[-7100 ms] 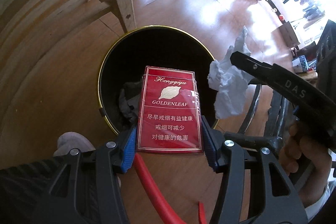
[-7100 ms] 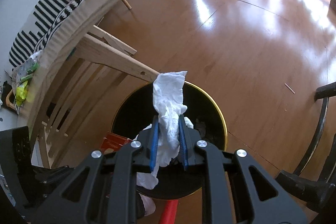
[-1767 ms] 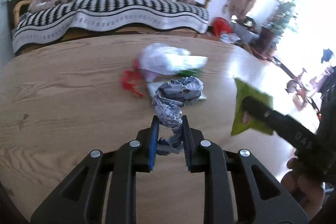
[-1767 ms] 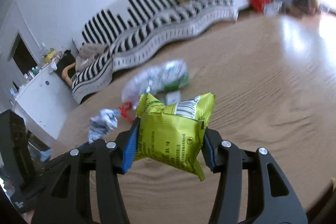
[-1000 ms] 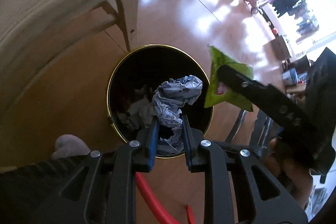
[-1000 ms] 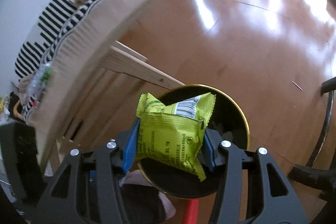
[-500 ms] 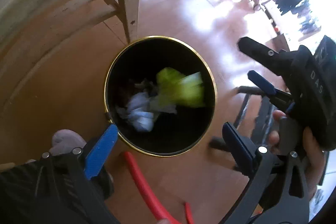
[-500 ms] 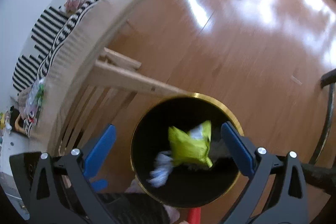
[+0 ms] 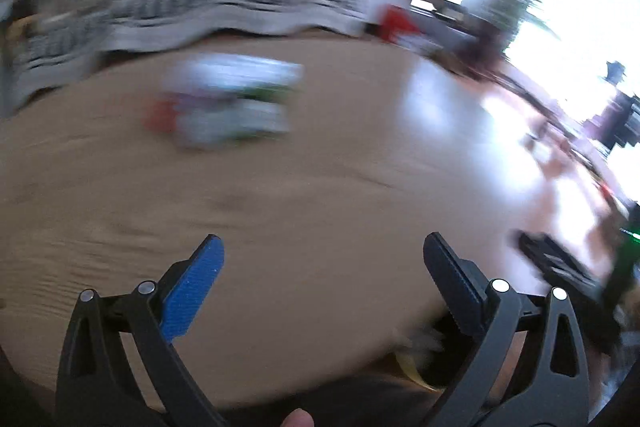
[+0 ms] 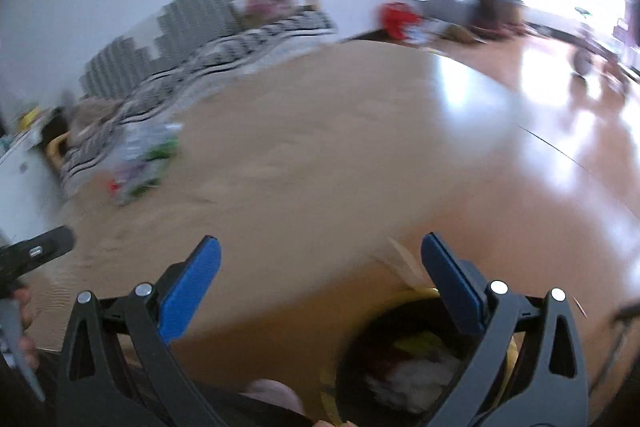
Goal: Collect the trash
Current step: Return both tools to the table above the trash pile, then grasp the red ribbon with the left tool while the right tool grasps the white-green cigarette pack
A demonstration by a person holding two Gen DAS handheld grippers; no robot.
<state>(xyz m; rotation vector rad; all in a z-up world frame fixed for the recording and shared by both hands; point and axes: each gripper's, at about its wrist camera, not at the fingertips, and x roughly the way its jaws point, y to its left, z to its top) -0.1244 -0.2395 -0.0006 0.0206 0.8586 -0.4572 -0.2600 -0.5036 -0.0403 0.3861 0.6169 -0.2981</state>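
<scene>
Both claws were wide apart with nothing between the pads. The left gripper (image 9: pixel 323 251) sat over bare wood, and the right gripper (image 10: pixel 320 251) was the same, blue pads spread and nothing pinched. A second earlier the left one was clamped on a crumpled newspaper wad and the right on a yellow-green snack bag, both hanging over the bin; half a second back those two were caught mid-drop inside it with the jaws already sprung.

The views had swung up off the floor and back onto the round wooden table (image 9: pixel 320 195). Everything was smeared with motion blur, so details are rough. The black bin (image 10: pixel 404 311) with the gold rim peeked in at the bottom right of the right wrist view, just past the table edge, and inside it I could make out something yellow-green, a bit of red and a white crumple (image 10: pixel 412 383), so the dropped stuff was in there.

What was left to collect: a blurry heap of trash (image 9: pixel 232 103) on the far part of the table, whitish plastic with green and a red scrap at its left end, well apart from both claws. Same heap (image 10: pixel 140 163) showed at the left in the right view. Behind it was the striped sofa (image 9: pixel 192 7).

The other gripper's dark finger poked into each view from the side.
</scene>
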